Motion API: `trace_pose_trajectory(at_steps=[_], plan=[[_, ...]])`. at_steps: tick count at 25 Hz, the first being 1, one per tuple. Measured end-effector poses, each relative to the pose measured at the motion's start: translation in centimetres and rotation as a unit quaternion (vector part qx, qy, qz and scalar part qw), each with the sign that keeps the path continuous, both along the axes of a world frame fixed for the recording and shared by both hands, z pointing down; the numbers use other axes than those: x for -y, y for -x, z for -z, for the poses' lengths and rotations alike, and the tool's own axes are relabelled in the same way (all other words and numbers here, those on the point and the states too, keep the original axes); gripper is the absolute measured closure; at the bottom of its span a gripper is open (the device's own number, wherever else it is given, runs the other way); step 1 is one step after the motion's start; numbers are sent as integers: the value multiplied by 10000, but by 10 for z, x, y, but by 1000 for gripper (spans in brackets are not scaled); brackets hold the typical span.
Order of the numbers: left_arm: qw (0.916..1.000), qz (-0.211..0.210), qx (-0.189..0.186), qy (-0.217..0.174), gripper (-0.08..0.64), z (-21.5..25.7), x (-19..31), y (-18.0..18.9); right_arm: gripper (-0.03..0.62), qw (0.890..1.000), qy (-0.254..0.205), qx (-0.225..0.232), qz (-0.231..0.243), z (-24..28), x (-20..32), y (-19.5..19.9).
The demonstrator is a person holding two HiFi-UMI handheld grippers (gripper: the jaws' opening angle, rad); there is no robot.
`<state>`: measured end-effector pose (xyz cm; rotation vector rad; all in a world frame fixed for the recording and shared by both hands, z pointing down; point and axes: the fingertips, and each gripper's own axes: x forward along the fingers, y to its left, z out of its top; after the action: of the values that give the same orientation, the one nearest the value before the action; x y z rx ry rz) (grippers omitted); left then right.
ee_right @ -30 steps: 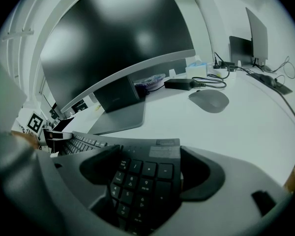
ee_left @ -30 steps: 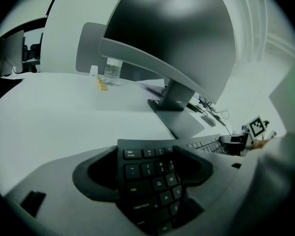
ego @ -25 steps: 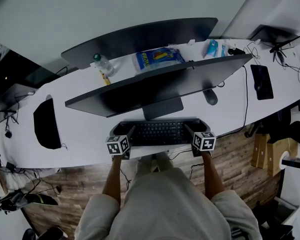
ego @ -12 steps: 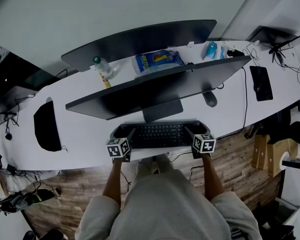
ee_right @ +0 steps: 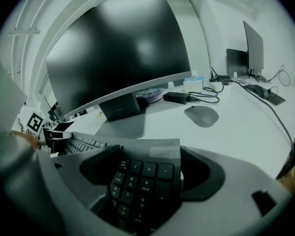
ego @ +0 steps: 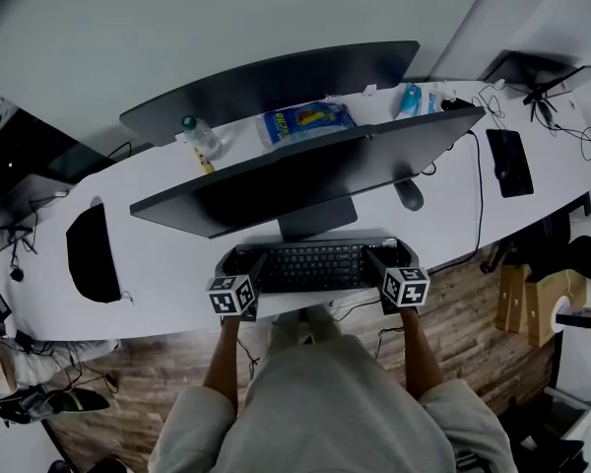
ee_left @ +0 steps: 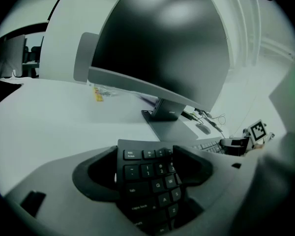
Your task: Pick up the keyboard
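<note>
Two tools grip one black keyboard [ego: 313, 264] by its short ends. The left tool [ego: 254, 267] has its jaws closed on the end with the escape, tab and caps-lock keys; in the left gripper view those keys fill the gap between the two dark pads, which press on the keyboard's front and back edges. The right tool [ego: 376, 261] clamps the opposite end in the same way, and the right gripper view shows the number pad held between its jaws, with a pale label on the grey strip beyond the keys. The keyboard lies crosswise at the near edge of the white surface [ego: 167, 274], just in front of the grey stand base [ego: 317, 217] of a wide curved monitor [ego: 305, 170]. Whether the keyboard rests on the surface or hangs just off it cannot be told from these views.

A grey mouse [ego: 409, 193] sits on the surface to the right of the stand, apart from the keyboard. Behind the monitor are a clear bottle [ego: 199, 134] with a green cap, a blue packet [ego: 305, 118] and a second curved monitor [ego: 276, 72] facing away. A black mat [ego: 91, 254] lies far to the left, and a dark flat rectangle [ego: 510, 161] far to the right among loose cables. The person's forearms reach forward from light grey clothing, above a wooden floor [ego: 473, 294].
</note>
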<state>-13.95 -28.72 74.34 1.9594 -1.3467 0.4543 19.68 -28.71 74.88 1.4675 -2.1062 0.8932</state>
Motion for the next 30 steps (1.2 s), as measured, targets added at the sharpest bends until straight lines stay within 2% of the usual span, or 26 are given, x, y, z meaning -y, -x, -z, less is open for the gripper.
trace_pose_trajectory(at_steps=[16, 30], plan=[[9948, -95, -45, -1013, 230, 92, -2, -6, 213, 9942, -1066, -30, -138, 91, -11, -7], [9807, -115, -33, -1952, 230, 180, 6, -2, 213, 9796, -2000, 31, -208, 171, -7, -3]])
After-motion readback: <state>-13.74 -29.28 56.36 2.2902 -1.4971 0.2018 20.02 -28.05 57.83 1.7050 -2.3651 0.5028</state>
